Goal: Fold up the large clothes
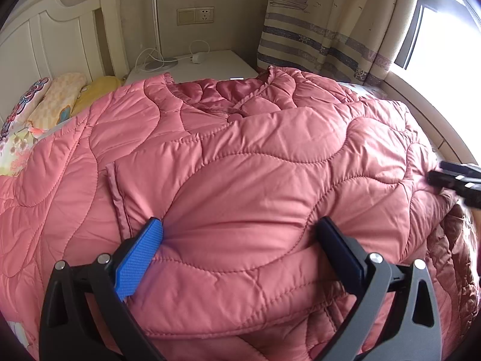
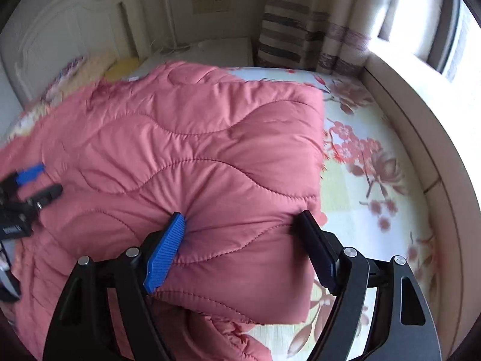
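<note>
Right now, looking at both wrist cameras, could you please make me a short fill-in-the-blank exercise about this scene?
1. The quilted jacket spread on the bed is ____ in colour.
2. The bedsheet beside the jacket has a ____ pattern.
3. The jaws of the right gripper stand ____, with jacket fabric bulging between them.
4. Below the wall socket, a white charger lies on the ____.

Missing words: pink; floral; open; nightstand

Jacket [image 1: 240, 162] salmon pink, wavy quilt stitching, darker shiny pink lining. Sheet [image 2: 360, 180] pale green-white with red-pink blossoms. Curtain [image 1: 324, 24] beige, grey-blue stripes, boat prints. Headboard [image 1: 54, 42] cream. Grippers black, one blue pad [image 1: 138, 258] each.
</note>
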Available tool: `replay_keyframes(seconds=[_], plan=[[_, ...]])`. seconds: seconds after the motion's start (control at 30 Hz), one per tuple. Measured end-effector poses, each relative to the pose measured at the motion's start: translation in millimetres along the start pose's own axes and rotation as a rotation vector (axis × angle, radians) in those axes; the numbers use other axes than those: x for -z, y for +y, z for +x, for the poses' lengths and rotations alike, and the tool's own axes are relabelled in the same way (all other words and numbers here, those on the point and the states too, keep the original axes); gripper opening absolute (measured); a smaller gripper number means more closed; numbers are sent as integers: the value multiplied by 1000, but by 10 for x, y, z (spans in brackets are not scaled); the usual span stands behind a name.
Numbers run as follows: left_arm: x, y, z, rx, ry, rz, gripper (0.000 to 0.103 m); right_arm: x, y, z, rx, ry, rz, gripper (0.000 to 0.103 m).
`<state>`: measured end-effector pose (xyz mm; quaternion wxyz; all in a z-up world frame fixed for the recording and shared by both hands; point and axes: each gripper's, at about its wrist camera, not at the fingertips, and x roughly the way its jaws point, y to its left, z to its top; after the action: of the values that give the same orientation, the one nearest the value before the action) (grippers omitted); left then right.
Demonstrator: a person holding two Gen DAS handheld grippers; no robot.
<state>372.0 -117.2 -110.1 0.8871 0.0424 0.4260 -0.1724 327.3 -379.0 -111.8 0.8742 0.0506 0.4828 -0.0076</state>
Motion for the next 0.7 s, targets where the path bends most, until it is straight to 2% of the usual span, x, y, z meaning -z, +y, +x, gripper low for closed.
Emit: replay_keyframes(seconds=[0.07,0.1,0.13,0.17,0.27,0.33,0.4,0.43,0.47,0.53,0.57,0.6,0.67,0.7], plan=[[-7,-3,8,-1,1,-1,101,-4,-35,-160,34,-28,40,75],[-6,-7,9,-4,2,1,101,28,-9,-301,26,-75,45,77],[0,1,6,-6,2,2,101,80,28,-417,7,-118,50,82],[4,-4,7,-9,2,4,101,122,42,-436,-2,-124,50,87],[5,-20,13,-18,6,13,101,249,167,-135,32,15,-22,87],[2,-4,3,-6,5,11,101,277,185,-192,54,-7,-22,87],[7,39,-78,4,-1,19,101,222,231,-361,128,-26,18,87],[16,98,-163,8,-20,-13,101,177,334,-524,185,-89,21,87],[37,206,-274,27,-46,-68,101,152,435,-649,182,-139,16,87],[120,570,-588,118,-122,-217,101,94,731,-817,103,-229,-1,87],[166,738,-721,148,-156,-275,101,67,840,-815,67,-240,-20,87],[295,1072,-951,170,-213,-377,101,33,1002,-791,30,-238,-53,87],[582,1617,-1278,150,-293,-528,101,-20,1305,-651,11,-219,-125,88],[771,1916,-1438,116,-326,-609,101,-42,1425,-548,20,-206,-152,88]])
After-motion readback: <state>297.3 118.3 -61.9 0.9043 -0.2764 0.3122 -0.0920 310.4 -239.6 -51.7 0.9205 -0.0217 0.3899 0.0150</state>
